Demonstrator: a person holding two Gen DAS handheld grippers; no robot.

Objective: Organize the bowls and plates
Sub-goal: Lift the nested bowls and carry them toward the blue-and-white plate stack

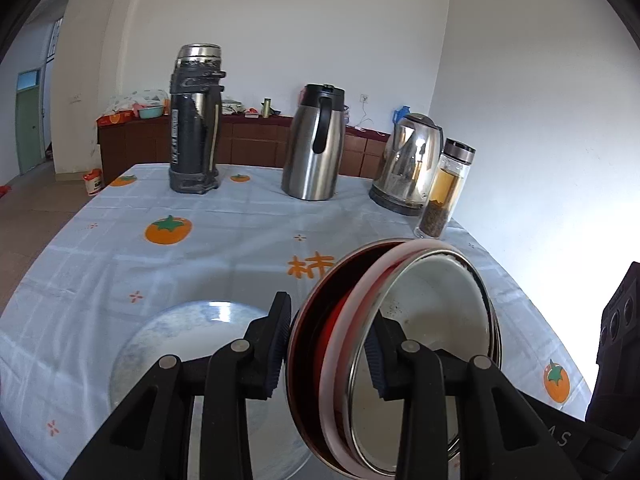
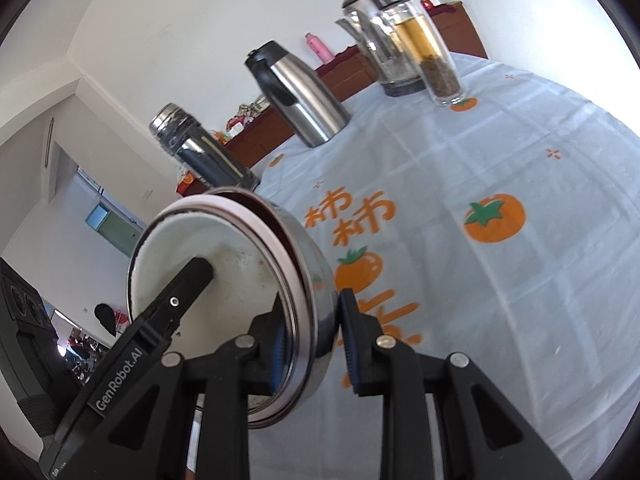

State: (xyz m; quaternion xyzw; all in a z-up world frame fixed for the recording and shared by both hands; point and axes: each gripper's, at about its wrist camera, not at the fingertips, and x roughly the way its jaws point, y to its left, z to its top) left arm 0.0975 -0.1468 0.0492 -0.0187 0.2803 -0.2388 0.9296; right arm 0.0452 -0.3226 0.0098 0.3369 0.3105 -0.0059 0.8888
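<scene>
A stack of nested bowls (image 1: pixel 432 312) hangs tilted above the table: a steel outer bowl with a red inside, a pink-rimmed bowl, and a white enamel bowl innermost. My left gripper (image 1: pixel 328 354) is shut on the stack's near rim, one pad outside the steel wall and one inside the white bowl. In the right wrist view the same bowl stack (image 2: pixel 240 264) stands on edge, and my right gripper (image 2: pixel 316 344) is shut on its opposite rim. A left gripper finger (image 2: pixel 196 276) reaches into the white bowl there. A pale blue plate (image 1: pixel 172 332) lies on the cloth under my left gripper.
At the table's far side stand a black thermos (image 1: pixel 195 120), a steel carafe (image 1: pixel 314 144), an electric kettle (image 1: pixel 412 164) and a glass tea bottle (image 1: pixel 444 192). The tablecloth (image 1: pixel 224 240) is pale blue with orange fruit prints. A white wall runs along the right.
</scene>
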